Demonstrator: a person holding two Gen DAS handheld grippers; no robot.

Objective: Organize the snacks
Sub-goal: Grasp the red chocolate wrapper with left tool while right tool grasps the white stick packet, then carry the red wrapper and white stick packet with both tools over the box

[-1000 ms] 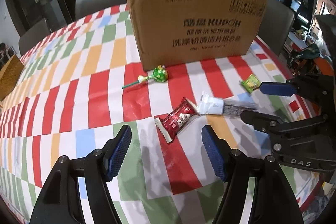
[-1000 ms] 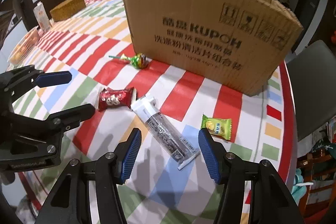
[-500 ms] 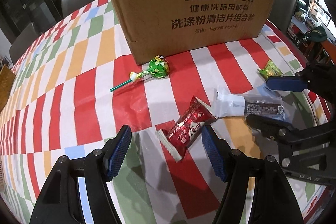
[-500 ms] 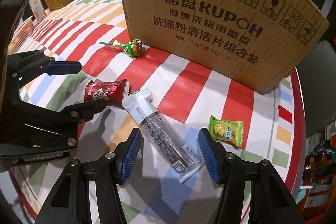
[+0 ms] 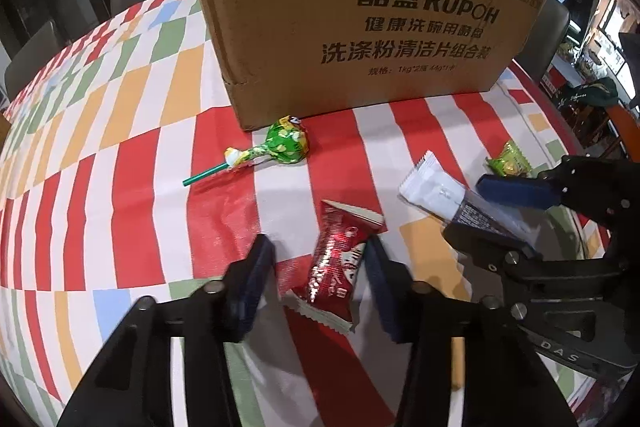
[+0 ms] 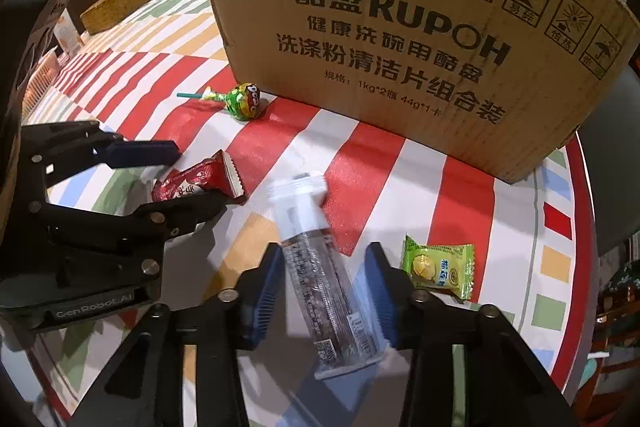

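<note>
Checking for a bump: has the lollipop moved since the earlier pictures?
No. The lollipop still lies by the box corner on the same red stripe.

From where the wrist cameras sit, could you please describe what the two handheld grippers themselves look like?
Both are alike: the left gripper and the right gripper have matte black angular frames with silver screw heads and two flat fingers faced with dark blue ribbed pads. White lettering marks the bodies: "DAS" on the right one seen from the left camera, "GenRobot.AI" on the left one seen from the right. No cables, sleeves or hands show.
</note>
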